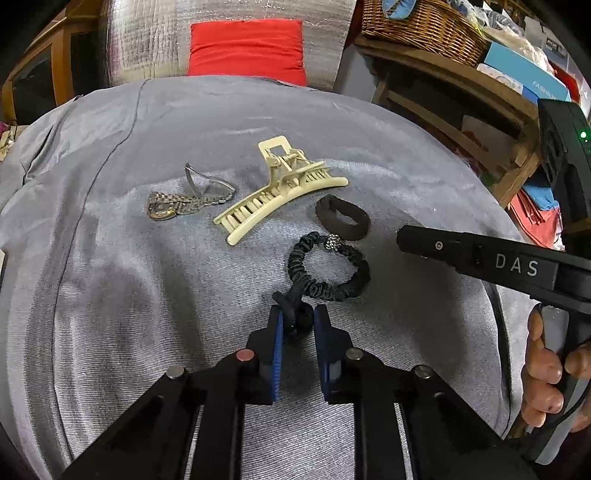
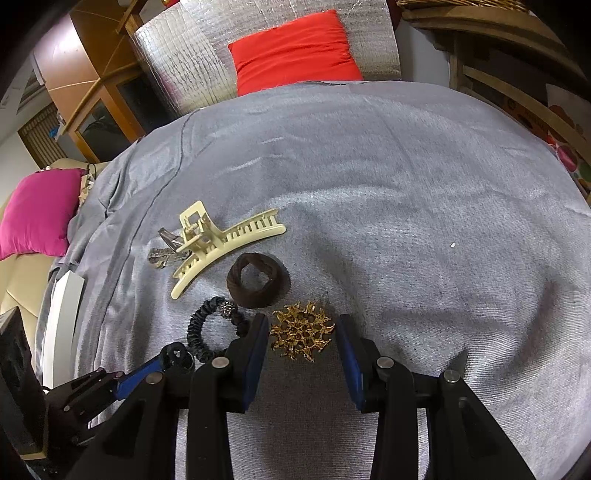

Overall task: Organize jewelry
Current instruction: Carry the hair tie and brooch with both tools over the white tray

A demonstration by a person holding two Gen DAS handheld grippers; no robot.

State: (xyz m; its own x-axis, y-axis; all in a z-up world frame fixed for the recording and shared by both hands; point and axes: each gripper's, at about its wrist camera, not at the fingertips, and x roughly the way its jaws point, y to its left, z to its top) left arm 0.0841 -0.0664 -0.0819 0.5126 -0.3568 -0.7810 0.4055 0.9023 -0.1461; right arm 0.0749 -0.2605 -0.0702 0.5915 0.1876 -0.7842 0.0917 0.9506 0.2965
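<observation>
On the grey cloth (image 1: 129, 295) lie a metal watch (image 1: 173, 206), a cream hair claw (image 1: 277, 188), a brown hair band (image 1: 341, 218) and a black scrunchie with a sparkly bead (image 1: 328, 273). My left gripper (image 1: 299, 317) has its fingers around the scrunchie's knotted tail, with a gap still showing on the right side. In the right wrist view my right gripper (image 2: 301, 332) is open, its fingers either side of a gold brooch (image 2: 301, 330) lying on the cloth. The claw (image 2: 221, 240), brown band (image 2: 255, 280) and scrunchie (image 2: 210, 328) lie left of it.
A red cushion (image 1: 247, 48) and silver foil sheet (image 1: 147, 44) stand behind the cloth. A wicker basket (image 1: 421, 22) sits on wooden shelves at the right. A pink cushion (image 2: 37, 214) lies at the left. The cloth's right half (image 2: 443, 221) holds only a small white speck.
</observation>
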